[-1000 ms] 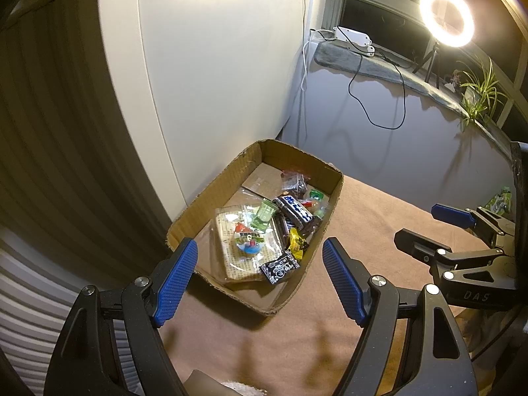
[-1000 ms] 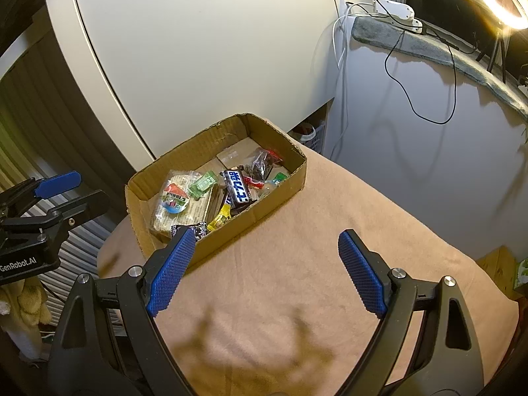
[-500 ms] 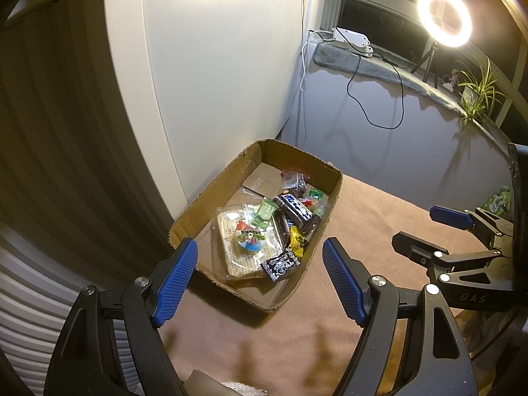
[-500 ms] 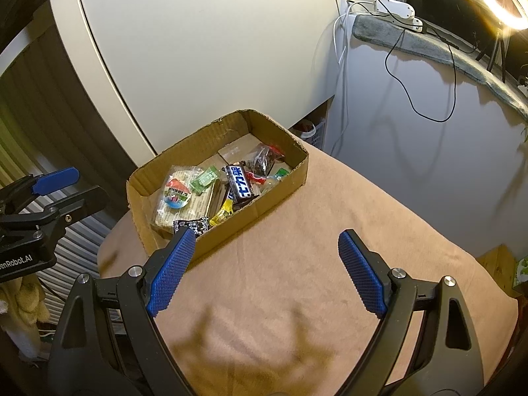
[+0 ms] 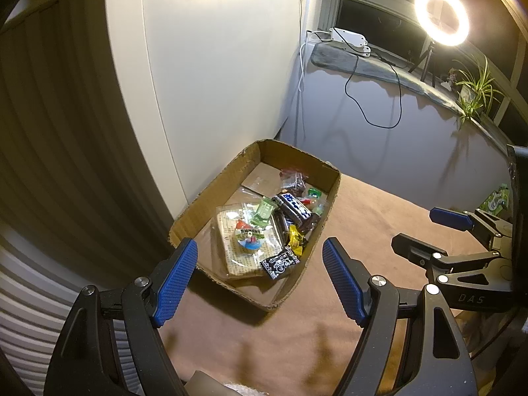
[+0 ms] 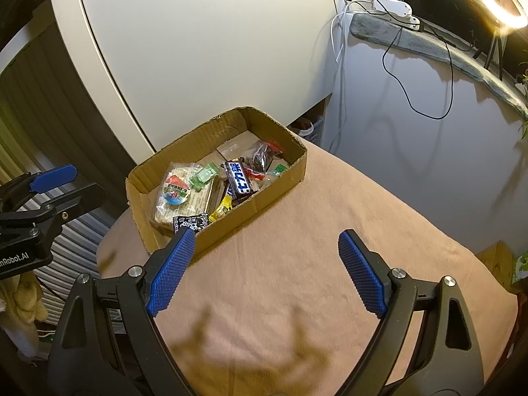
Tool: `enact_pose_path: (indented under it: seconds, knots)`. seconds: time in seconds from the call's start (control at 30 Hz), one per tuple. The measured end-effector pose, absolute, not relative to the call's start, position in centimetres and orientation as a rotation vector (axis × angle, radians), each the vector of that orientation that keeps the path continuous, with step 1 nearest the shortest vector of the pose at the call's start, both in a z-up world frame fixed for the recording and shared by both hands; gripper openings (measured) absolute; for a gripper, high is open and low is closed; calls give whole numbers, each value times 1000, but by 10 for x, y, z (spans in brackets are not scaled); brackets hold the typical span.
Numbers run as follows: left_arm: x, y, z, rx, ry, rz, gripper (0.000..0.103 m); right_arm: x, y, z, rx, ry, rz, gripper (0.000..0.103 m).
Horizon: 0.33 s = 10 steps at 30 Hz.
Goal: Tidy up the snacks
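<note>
A shallow cardboard box [image 5: 211,194] [image 6: 283,184] stands at the far left of the tan-covered table. It holds several snacks: a clear cracker pack [image 5: 241,241] [image 6: 175,191], a dark bar with blue lettering [image 5: 295,209] [image 6: 239,178], a green packet [image 5: 264,209], a yellow candy [image 5: 295,239] and a black packet [image 5: 279,262] [image 6: 191,221]. My left gripper [image 5: 259,275] is open and empty above the box's near end. My right gripper [image 6: 265,269] is open and empty over the cloth, right of the box. Each gripper shows in the other's view, the right [image 5: 439,231] and the left [image 6: 62,181].
A white cabinet panel [image 5: 214,82] rises behind the box. A grey ledge [image 5: 379,66] carries a power strip, cables, a ring light [image 5: 441,16] and a plant. A green packet [image 5: 495,199] lies beyond the table's right edge. The tan cloth [image 6: 330,247] covers the table.
Both grippers have drawn back and up a little, so the box sits slightly farther away in both views. Both stay open. The snacks have not moved.
</note>
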State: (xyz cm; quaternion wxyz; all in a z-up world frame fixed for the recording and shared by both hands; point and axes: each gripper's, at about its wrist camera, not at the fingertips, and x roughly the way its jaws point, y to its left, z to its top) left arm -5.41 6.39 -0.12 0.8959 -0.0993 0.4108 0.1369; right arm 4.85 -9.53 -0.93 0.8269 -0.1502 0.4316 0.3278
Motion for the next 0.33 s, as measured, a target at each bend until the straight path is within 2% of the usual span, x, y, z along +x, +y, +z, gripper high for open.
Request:
enact_pose_path:
  seconds: [0.33]
  knots:
    - [-54,62,-2,-196,852,280,78,50,-98,-14,-310,925,684,91]
